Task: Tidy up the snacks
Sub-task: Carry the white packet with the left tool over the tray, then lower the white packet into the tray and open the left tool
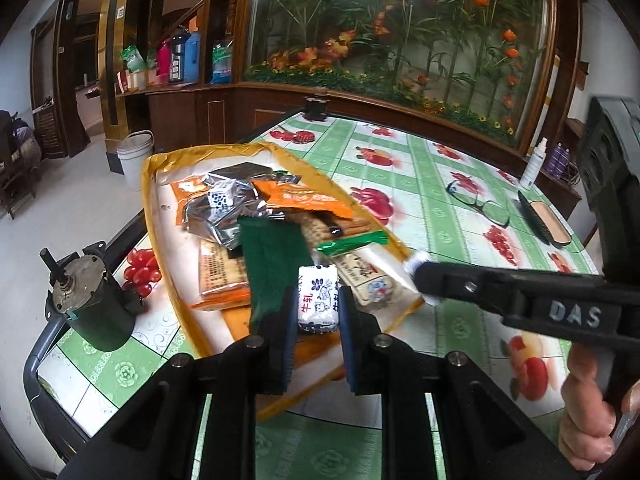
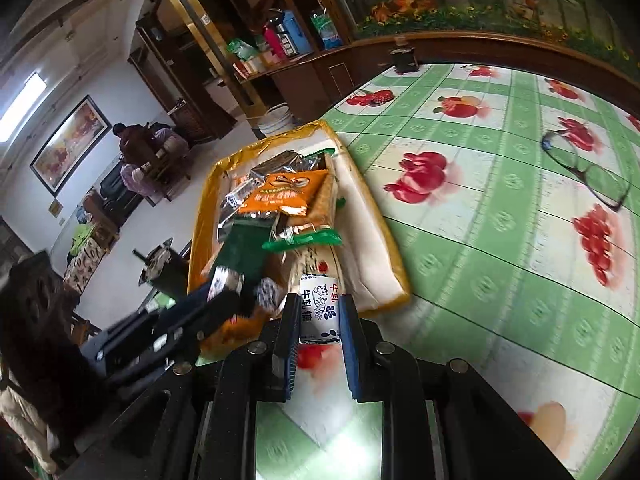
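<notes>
Left gripper (image 1: 316,312): clenched on a white nougat candy (image 1: 318,304) with blue print and red characters, held over the near end of the tray (image 1: 150,184).

Right gripper (image 2: 319,314): clenched on a second white candy (image 2: 320,306) of the same kind, held at the tray's near right corner, over the tablecloth (image 2: 480,240). In the left wrist view this gripper reaches in from the right, its tips at the tray's right rim, a hand (image 1: 588,412) on its grip at the lower right.

Tray: yellow-rimmed, white inside, standing at the left side of the table. Contents, piled and overlapping:
- orange packet (image 1: 308,200), on top toward the far end;
- silver foil packets (image 1: 216,224), left of the orange packet, with a small white and blue candy (image 1: 221,196) resting on them;
- dark green packet (image 1: 272,264), near the middle, just beyond the left gripper;
- bright green wrapper strip (image 1: 352,244), right of the dark green packet;
- biscuit pack with orange edge (image 1: 222,276), on the left under the pile.

Other items on the tablecloth:
- small motor (image 1: 88,296), left of the tray at the table's edge;
- glasses (image 1: 476,200), well to the right of the tray;
- brush (image 1: 542,220), farther right;
- white spray bottle (image 1: 534,164), at the far right edge.

Off the table: white bucket (image 1: 134,152) on the floor beyond the tray.
</notes>
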### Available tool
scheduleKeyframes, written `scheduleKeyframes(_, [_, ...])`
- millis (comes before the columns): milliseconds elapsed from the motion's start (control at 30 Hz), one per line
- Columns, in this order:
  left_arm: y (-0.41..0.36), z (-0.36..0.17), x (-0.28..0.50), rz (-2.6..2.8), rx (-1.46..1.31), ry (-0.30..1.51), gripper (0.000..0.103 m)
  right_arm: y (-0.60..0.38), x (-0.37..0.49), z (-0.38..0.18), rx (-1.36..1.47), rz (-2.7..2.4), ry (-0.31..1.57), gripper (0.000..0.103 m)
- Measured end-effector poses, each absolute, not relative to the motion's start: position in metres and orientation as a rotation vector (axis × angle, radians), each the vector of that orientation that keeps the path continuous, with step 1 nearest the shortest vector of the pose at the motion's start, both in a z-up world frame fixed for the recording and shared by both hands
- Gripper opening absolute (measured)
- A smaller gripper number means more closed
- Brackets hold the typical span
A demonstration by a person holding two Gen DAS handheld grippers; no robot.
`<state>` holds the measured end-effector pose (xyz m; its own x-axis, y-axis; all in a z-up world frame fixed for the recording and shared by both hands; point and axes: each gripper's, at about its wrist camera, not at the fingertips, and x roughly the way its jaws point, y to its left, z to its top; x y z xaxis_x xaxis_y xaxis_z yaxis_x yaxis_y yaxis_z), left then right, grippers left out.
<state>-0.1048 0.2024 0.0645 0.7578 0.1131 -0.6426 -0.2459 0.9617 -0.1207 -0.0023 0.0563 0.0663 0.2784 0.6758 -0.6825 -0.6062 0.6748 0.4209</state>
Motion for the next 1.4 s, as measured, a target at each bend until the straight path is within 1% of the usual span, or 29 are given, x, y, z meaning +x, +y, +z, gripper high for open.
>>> scheduleKeyframes(300, [0.208, 0.055, -0.092, 0.237, -0.193, 0.682, 0.019, 0.094, 0.02, 0.048, 0.083, 0.829, 0.999, 0.021])
scheduleKeyframes(600, [0.217, 0.051, -0.083, 0.274, -0.248, 0.704, 0.019, 0.12, 0.038, 0.042, 0.085, 0.802, 0.937, 0.021])
scheduleKeyframes(1400, [0.207, 0.055, -0.068, 0.371, -0.179, 0.672, 0.019, 0.119, 0.046, 0.032, 0.061, 0.783, 0.92, 0.021])
